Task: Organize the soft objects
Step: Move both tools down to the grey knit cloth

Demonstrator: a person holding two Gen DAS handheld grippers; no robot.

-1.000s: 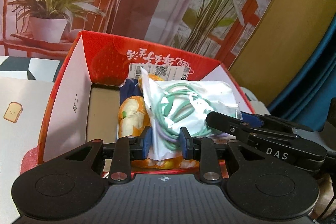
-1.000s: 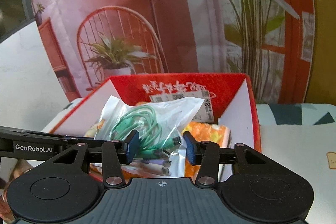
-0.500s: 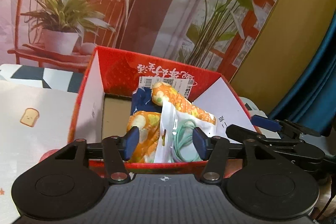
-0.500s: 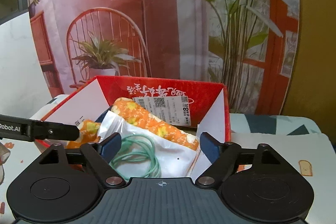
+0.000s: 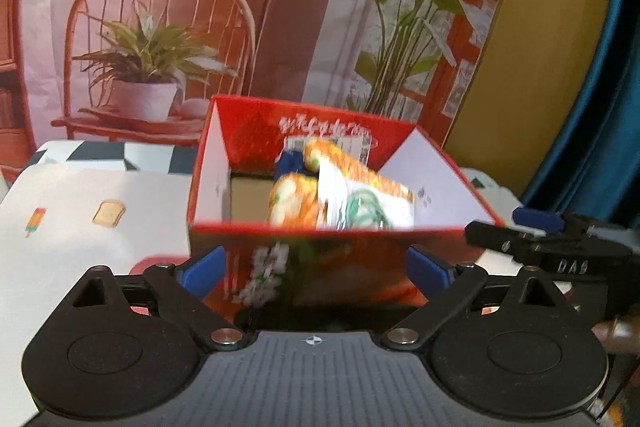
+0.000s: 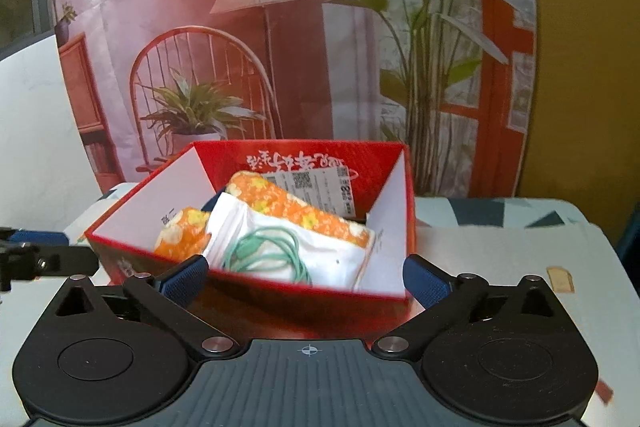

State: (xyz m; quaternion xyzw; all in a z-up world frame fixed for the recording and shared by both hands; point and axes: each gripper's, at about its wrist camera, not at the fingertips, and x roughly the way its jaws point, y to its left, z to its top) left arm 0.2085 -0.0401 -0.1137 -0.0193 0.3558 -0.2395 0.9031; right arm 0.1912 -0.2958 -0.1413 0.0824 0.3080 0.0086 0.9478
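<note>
A: Left gripper (image 5: 316, 269), state?
B: Fingers spread wide, nothing between them. Blue pads sit low in front of the red box (image 5: 404, 239), one toward each end of its near wall, not touching it as far as I can tell.

A: Right gripper (image 6: 306, 281)?
B: Same, fingers wide apart and empty, held just short of the red box (image 6: 280, 289) near wall. The bag lies beyond the fingertips, inside the box.

A: Where's the task item?
B: White plastic bag with green cable (image 6: 280, 247) sits in the box, toward its right side in the left wrist view (image 5: 360, 205), leaning on an orange floral pouch (image 6: 300, 211).

A: Long axis?
B: Bag runs roughly from the box's near wall back toward the far wall, tilted up against the pouch. Pouch's long axis goes diagonally from the far wall toward the right wall.

A: Looks?
B: Bag is crinkly, white, with a coil of mint-green cable showing through. A second orange floral piece (image 6: 182, 233) is on its left; something dark blue (image 5: 288, 163) is behind, blurred.

A: Box location?
B: On the bench (image 6: 500, 243), toward its back edge, in front of a printed backdrop (image 6: 280, 27). Far wall carries a white label (image 6: 316, 187).
</note>
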